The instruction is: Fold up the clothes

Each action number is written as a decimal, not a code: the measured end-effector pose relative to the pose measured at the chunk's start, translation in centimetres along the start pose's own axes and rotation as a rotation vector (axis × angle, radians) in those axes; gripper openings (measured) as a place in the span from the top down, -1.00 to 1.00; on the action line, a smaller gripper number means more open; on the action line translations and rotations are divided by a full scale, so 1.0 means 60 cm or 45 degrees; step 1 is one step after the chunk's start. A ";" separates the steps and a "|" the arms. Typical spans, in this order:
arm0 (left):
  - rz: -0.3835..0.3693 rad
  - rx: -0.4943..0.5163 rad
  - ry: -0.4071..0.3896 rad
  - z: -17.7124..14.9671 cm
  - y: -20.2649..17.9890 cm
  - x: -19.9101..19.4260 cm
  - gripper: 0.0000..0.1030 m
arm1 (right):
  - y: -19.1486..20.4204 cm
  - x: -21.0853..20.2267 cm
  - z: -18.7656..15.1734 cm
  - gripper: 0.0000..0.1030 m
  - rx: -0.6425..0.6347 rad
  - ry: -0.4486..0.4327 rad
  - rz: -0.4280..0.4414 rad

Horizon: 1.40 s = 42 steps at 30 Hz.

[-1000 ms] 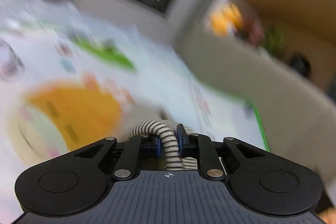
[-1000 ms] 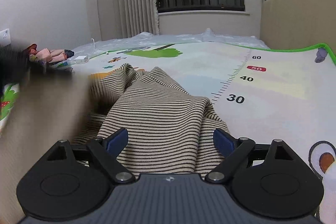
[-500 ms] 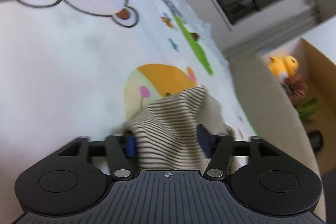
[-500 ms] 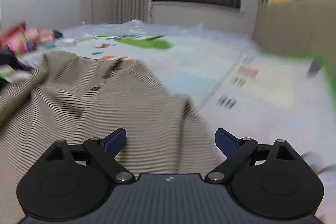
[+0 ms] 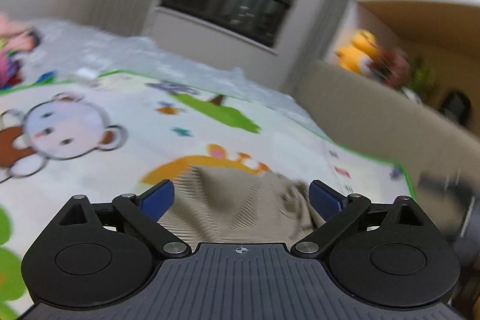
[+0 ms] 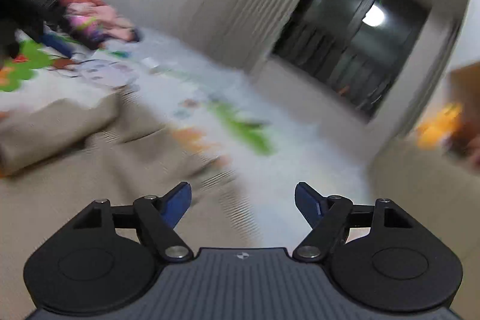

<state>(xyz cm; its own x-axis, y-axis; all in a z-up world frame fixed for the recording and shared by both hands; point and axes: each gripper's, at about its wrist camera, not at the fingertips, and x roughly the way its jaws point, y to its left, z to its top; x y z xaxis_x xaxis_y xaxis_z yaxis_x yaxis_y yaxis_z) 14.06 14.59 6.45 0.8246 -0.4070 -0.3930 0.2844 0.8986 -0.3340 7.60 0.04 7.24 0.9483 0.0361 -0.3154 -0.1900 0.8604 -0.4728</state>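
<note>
Both tongs hang over a cartoon-printed play mat (image 5: 90, 170) with nothing pinched between their blue pads. Seen from the left wrist, the left gripper (image 5: 241, 195) has its jaws spread wide and still parting; a rumpled heap of the striped garment (image 5: 240, 209) lies on the mat in the gap between them, bunched higher toward the right-hand pad, and neither pad presses on the cloth. The heap rests over an orange figure printed on the mat, with a white bear face off to the left and a green patch farther back.

Seen from the right wrist, the right gripper (image 6: 243, 200) is also parted, though its jaws are drawing inward. The striped garment (image 6: 105, 158) spreads mainly to the left of and below this gripper, its edge running under the left-hand pad and into the lower part of the gap; the right-hand pad stands over bare mat. The view is tilted and heavily blurred, so whether the cloth touches the left pad cannot be told.

Beyond the mat stand a dark window (image 5: 237, 1), pale curtains (image 6: 258, 1), a beige sofa side (image 5: 375, 122) and a yellow plush toy (image 5: 357, 49). Pink and red clothing (image 6: 87, 10) lies heaped at the far left of the right view.
</note>
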 end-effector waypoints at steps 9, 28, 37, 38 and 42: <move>-0.031 -0.071 0.062 -0.114 -0.006 0.095 -0.98 | 0.018 0.041 -0.063 -0.28 0.494 0.324 0.263; 0.003 -0.274 -0.014 -0.072 0.057 0.073 -1.00 | -0.181 0.165 -0.121 0.93 -0.084 0.490 -0.439; 0.013 0.286 0.064 0.024 -0.052 0.139 -0.99 | -0.194 0.157 -0.111 0.91 0.250 0.344 -0.245; 0.036 0.327 0.113 0.028 -0.052 0.163 -0.97 | -0.187 0.152 -0.094 0.85 0.282 0.291 -0.200; 0.107 0.388 0.292 0.023 -0.029 0.236 -0.18 | -0.154 0.133 -0.055 0.47 0.350 0.173 0.047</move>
<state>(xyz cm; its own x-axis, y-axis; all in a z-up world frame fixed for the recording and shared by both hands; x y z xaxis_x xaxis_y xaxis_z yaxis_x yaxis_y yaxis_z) 25.90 7.48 2.66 0.7299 -0.3252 -0.6013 0.3813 0.9237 -0.0367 16.09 -9.32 6.37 0.8957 0.0173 -0.4443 -0.1302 0.9657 -0.2249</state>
